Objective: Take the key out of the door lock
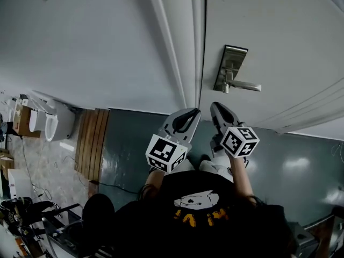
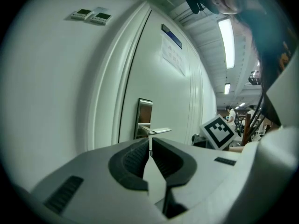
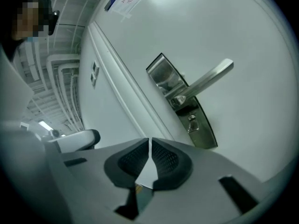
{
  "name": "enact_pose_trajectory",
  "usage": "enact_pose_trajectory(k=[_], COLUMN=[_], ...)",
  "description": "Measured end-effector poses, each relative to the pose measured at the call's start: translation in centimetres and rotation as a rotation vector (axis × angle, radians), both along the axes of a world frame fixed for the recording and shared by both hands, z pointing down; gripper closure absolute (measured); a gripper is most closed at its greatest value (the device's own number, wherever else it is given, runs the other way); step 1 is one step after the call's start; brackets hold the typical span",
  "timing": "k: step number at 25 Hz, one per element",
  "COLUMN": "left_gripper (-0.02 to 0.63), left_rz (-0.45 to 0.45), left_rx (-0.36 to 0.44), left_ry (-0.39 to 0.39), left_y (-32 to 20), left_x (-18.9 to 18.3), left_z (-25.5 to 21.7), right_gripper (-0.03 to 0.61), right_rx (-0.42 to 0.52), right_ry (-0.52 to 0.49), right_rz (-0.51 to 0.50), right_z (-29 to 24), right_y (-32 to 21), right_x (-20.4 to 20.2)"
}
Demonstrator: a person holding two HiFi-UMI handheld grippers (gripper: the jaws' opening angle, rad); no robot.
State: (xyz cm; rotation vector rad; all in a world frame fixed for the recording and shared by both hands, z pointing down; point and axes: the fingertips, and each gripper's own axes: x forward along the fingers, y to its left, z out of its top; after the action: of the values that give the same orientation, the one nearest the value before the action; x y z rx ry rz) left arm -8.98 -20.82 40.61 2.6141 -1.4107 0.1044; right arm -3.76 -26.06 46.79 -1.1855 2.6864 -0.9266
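Observation:
A steel lock plate (image 1: 231, 69) with a lever handle (image 1: 244, 86) is mounted on the white door (image 1: 279, 42). A small key (image 1: 226, 88) sticks out of the plate just below the lever; the right gripper view shows it at the keyhole (image 3: 191, 122), under the lever handle (image 3: 205, 83). My right gripper (image 1: 217, 107) (image 3: 150, 143) points at the door below the lock, shut and empty, and is not touching it. Beside it at the door frame is my left gripper (image 1: 189, 112) (image 2: 150, 141), also shut with nothing in it. The lock plate (image 2: 144, 118) shows ahead of it.
The door frame (image 1: 180, 47) runs left of the lock. A wooden slatted panel (image 1: 91, 144) and a white fixture (image 1: 56, 123) are on the floor at left. Wall switches (image 2: 91, 16) are high up, and a paper notice (image 2: 173, 55) is on the door.

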Motion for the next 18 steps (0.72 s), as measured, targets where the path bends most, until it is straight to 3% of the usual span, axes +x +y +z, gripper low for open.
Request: enact_pose_trajectory(k=[8,12,18], left_gripper=[0.589,0.589,0.589], left_rz=[0.100,0.149,0.209], left_rx=[0.017,0.022,0.031], left_ry=[0.007,0.010,0.014], left_y=[0.0,-0.6,-0.5], left_x=[0.4,1.2,2.4], left_z=[-0.5,-0.4,-0.5], right_gripper=[0.569,0.495,0.454], right_rx=[-0.030,-0.063,-0.136], right_ry=[0.033,-0.044,-0.167], right_rz=[0.144,0.173,0.223], right_z=[1.8,2.3,3.0], right_y=[-0.7,-2.1,-4.3], right_x=[2.9,4.1,5.0])
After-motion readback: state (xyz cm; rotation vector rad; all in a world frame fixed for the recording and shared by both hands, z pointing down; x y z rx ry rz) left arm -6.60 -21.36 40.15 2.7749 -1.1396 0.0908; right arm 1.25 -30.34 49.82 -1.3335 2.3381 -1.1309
